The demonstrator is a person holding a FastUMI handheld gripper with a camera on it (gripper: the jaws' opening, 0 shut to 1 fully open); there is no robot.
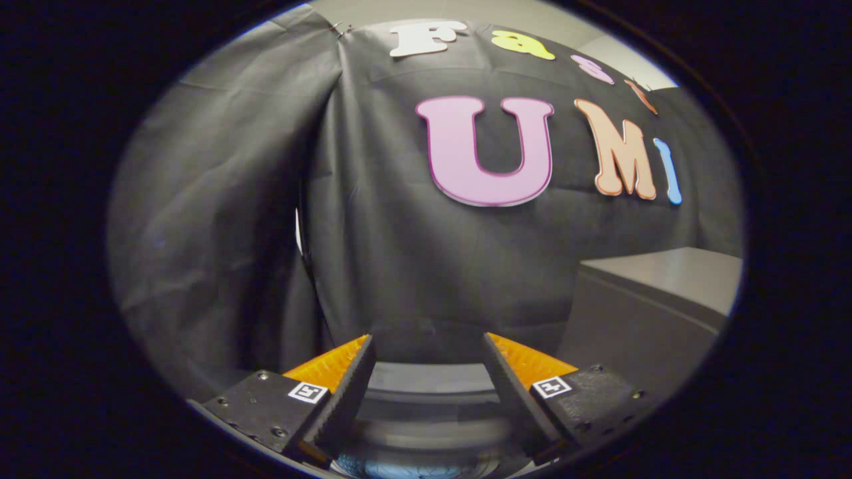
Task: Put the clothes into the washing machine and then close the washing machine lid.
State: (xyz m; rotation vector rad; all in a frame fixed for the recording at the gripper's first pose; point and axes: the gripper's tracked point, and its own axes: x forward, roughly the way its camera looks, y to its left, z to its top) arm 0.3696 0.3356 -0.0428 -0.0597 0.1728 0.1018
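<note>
Black cloth [373, 266] is hanging as the booth's wall across the whole background of the gripper view, creasing in soft folds, with a vertical seam where two panels are meeting beyond the left finger. A strip of pale ceiling or wall [506, 20] is showing above the cloth.

Off to the right of the fingers, a grey box-like cabinet [639, 313] is standing against the cloth, its flat top catching the light and its front face falling into shade.

The gripper [426, 359] is pointing forward at the cloth, its two fingers [346, 389] spreading wide apart with an open gap between them. Nothing is sitting in that gap and neither finger is pressing on anything. Each finger is carrying a small square marker [307, 392] on its dark mounting block.

Below and between the fingers, the washing machine [426, 399] is lying just under the gripper: a grey curved rim is running from one finger to the other, blurred, and lower down a rounded bluish opening is peeking out near the base of the fingers. Whether the lid is up or down I cannot tell from this angle, and what is lying inside the opening is too blurred to make out.
</note>
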